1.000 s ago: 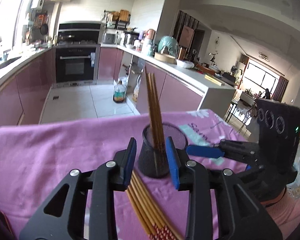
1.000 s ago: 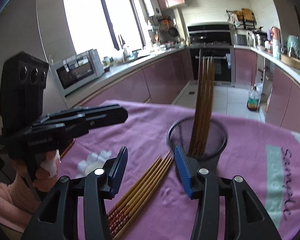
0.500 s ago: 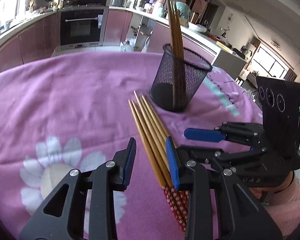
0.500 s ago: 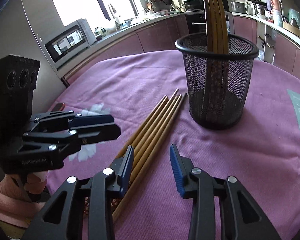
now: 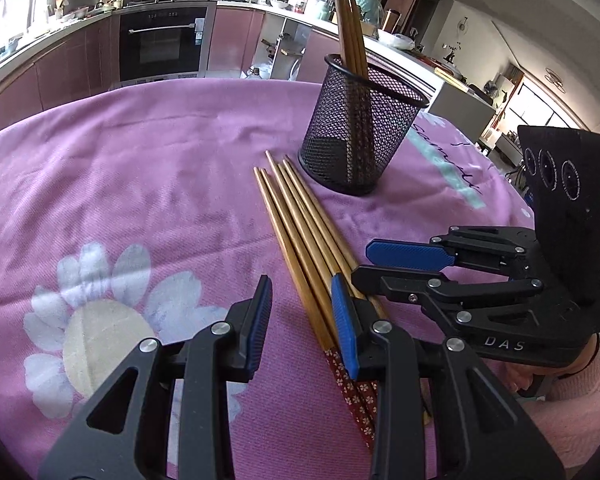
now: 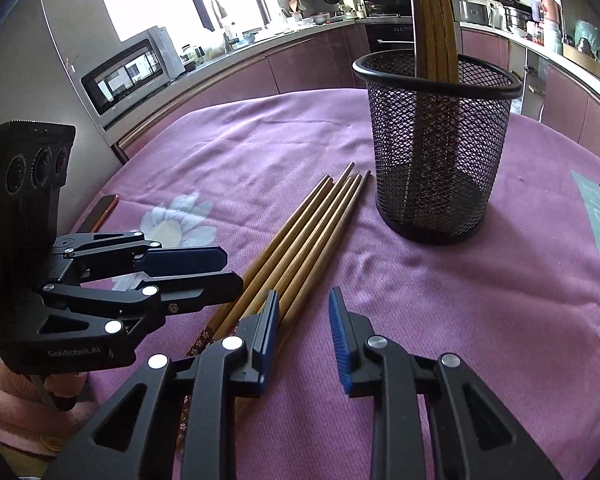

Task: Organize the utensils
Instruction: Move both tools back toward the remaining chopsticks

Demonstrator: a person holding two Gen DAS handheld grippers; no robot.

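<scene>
Several wooden chopsticks (image 5: pixel 300 232) lie side by side on the purple tablecloth, tips toward a black mesh holder (image 5: pixel 360 128) that has several chopsticks standing in it. My left gripper (image 5: pixel 300 316) is open and low over the cloth, its right finger at the left edge of the bundle near the patterned handle ends. My right gripper (image 6: pixel 304 324) is open, its left finger resting over the right side of the bundle (image 6: pixel 300 252). The holder (image 6: pixel 436 144) stands beyond. Each gripper shows in the other's view, the right (image 5: pixel 380 264) and the left (image 6: pixel 224 268).
The purple cloth (image 5: pixel 140 184) with a white flower print covers the table. A phone (image 6: pixel 100 212) lies at the table's left edge. Kitchen counters, an oven and a microwave stand behind.
Both grippers have come back from the holder and dropped low toward the handle ends of the loose chopsticks. The holder and the chopsticks have not moved.
</scene>
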